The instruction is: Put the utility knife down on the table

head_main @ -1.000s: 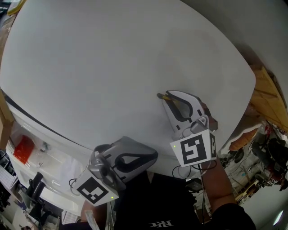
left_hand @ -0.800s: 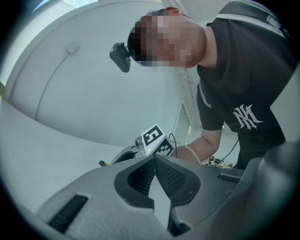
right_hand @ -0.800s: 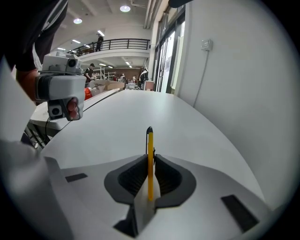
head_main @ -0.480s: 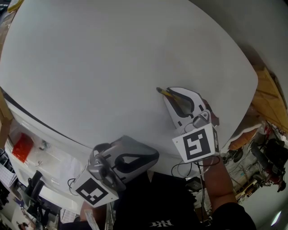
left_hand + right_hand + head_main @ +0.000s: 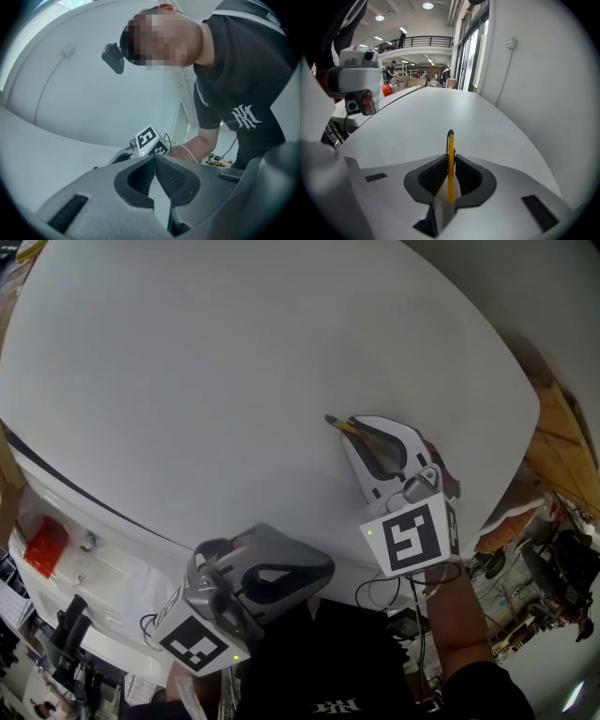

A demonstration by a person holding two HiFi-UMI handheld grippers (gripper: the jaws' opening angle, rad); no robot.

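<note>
A thin yellow utility knife (image 5: 450,165) with a dark tip stands edge-on between the jaws of my right gripper (image 5: 450,157), which is shut on it. In the head view the knife (image 5: 345,427) pokes out to the upper left of the right gripper (image 5: 361,437), low over the white table (image 5: 234,362) near its right front part. My left gripper (image 5: 281,570) hangs at the table's near edge, jaws pressed together with nothing between them. In the left gripper view the left gripper (image 5: 154,161) points toward the right gripper's marker cube (image 5: 150,140).
The white table (image 5: 440,112) stretches ahead of the knife. A white wall runs along the right. Below the table's left edge lies a shelf with an orange item (image 5: 45,549). Cardboard and cables (image 5: 553,521) sit beyond the table's right corner.
The right gripper with the knife has shifted slightly up and away from me across the table. The left gripper has stayed almost still.
</note>
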